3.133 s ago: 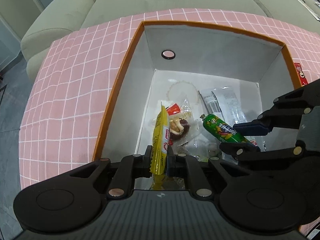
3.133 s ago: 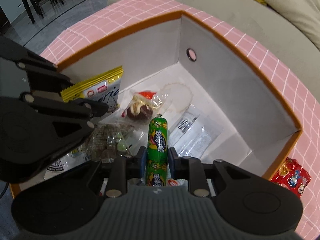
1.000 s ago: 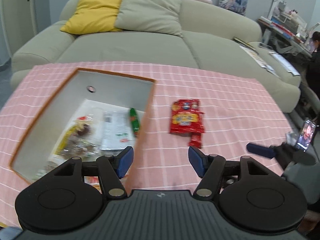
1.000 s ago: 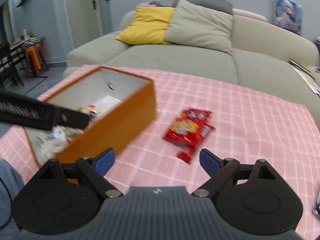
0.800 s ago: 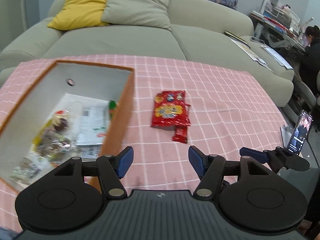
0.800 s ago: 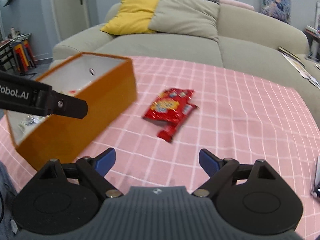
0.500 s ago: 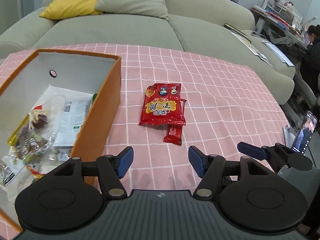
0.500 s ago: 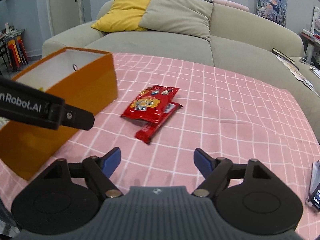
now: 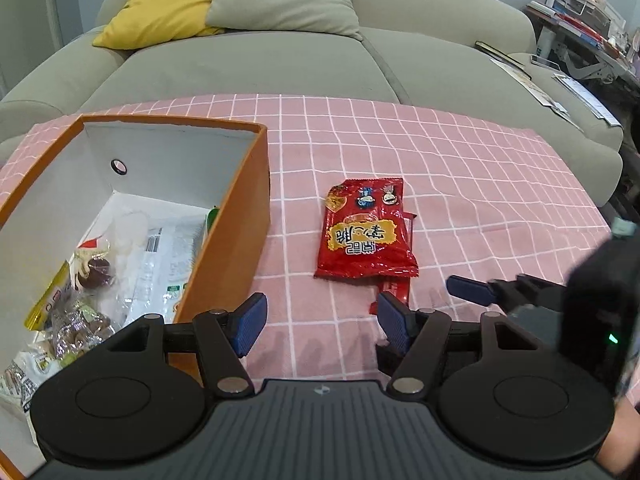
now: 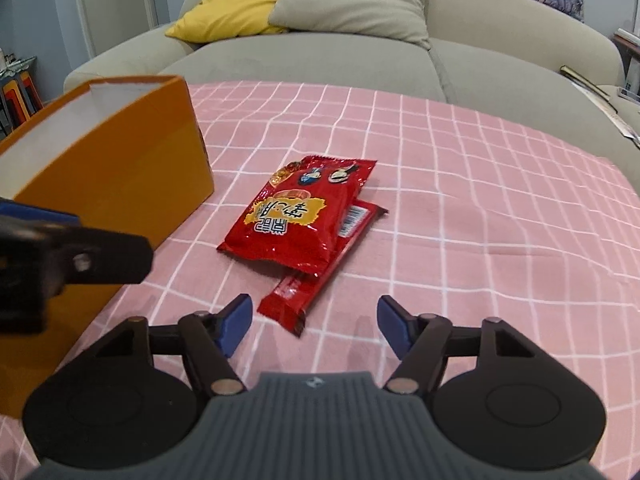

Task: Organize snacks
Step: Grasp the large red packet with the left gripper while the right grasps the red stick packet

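- Left wrist view: since the earlier frames, when both grippers held snacks inside the orange box (image 9: 224,216), the left gripper (image 9: 318,322) has come out and across to the pink checked tablecloth (image 9: 460,184). Its jaws stand wide and empty. The red snack bag (image 9: 366,232) lies flat beside the box, over a slim red bar (image 9: 396,290). The right gripper (image 9: 476,292) enters low at the right.
- Right wrist view: the right gripper (image 10: 314,326) has dropped toward the slim red bar (image 10: 316,280). Its jaws are closing; the bar's near end lies just ahead of them, not yet touched.
- Step in hand: reaching for the last two snacks. Next, each pad likely must straddle a thin packet lying flat.
- Setting: a grey-green sofa (image 10: 320,60) with cushions behind the table.
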Demonstrator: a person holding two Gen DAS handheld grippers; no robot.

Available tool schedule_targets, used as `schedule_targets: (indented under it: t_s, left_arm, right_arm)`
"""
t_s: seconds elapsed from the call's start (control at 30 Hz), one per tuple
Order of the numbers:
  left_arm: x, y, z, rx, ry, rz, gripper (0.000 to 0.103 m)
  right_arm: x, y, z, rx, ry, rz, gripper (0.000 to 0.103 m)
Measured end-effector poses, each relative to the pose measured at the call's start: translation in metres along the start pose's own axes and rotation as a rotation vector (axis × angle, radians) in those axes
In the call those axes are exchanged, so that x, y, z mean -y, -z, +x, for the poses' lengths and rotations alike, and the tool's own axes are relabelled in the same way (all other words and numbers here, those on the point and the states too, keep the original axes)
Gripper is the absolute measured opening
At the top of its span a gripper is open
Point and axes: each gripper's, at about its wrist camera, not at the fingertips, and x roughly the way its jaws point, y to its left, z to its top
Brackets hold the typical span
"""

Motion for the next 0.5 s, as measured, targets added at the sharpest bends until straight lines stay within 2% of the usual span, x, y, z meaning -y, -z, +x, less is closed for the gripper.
schedule_targets:
  t_s: [0.13,0.27,0.37,0.5]
  left_arm:
    - [0.000,0.000,0.005,0.000,-0.022,-0.003,0.074]
    - [0.001,-0.002,0.007,0.004,-0.042,0.006,0.074]
    - [0.002,-0.003,0.009,0.002,-0.031,0.010,0.076]
    - [0.008,-0.005,0.011,0.006,-0.017,0.013,0.076]
  right_arm:
    - [-0.001,-0.007,0.016,-0.024,-0.013,0.008,0.065]
    - [0.001,-0.010,0.026,-0.034,-0.025,0.021,0.055]
    - [0.002,-0.010,0.025,-0.038,0.007,-0.014,0.034]
    - [0.018,-0.004,0.016,-0.058,0.026,-0.007,0.024]
